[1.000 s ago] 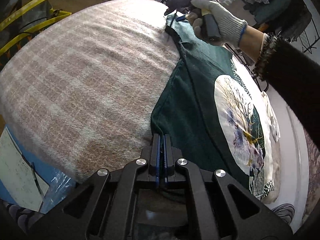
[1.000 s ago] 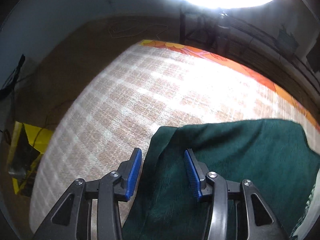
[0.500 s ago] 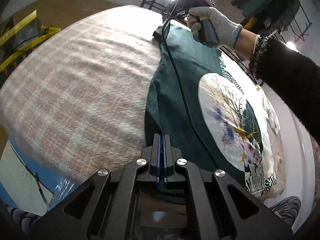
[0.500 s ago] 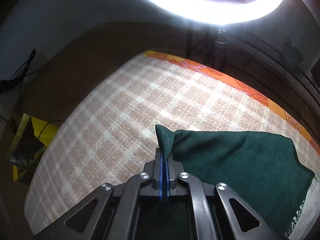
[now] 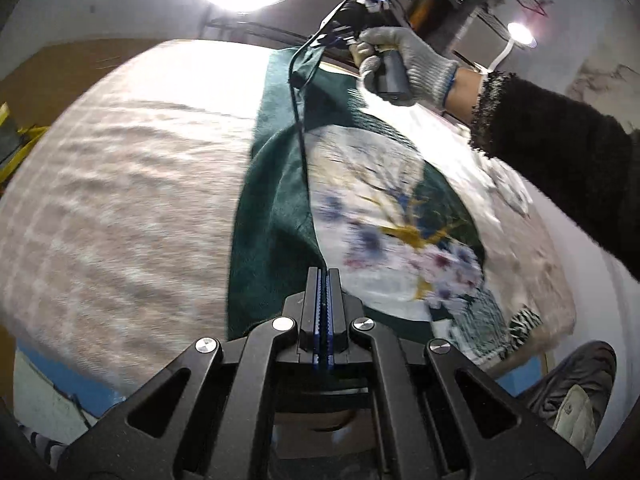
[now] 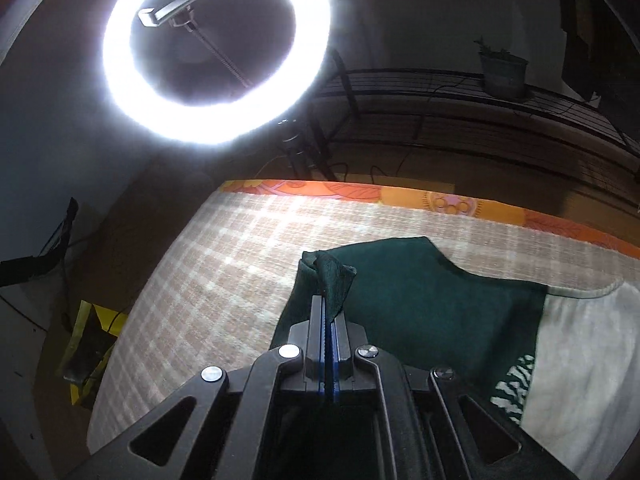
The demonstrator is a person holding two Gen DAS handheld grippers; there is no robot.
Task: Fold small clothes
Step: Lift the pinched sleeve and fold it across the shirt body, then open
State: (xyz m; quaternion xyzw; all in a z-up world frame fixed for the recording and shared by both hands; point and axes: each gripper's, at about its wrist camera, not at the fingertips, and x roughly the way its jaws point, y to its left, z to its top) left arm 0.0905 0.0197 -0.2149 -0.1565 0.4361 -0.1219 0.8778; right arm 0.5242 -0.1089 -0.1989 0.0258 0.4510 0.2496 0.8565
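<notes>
Both grippers clamp one edge of the green cloth [image 5: 276, 216]: the left gripper [image 5: 323, 280] at its near corner, the right gripper [image 6: 329, 308] at the far one, toward 12 o'clock. The pinched edge runs 6 to 12. The rest lies at 3 o'clock on the plaid blanket [image 5: 120, 200], dark green with a white floral print.

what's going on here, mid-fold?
Yes. A person is folding a dark green garment with a printed panel on a plaid blanket. The left gripper is shut on the garment's near edge, the right gripper on a far corner, which bunches above its fingertips. The gloved right hand holds that gripper at the far end. The green edge is lifted off the blanket and turned over toward the print.
</notes>
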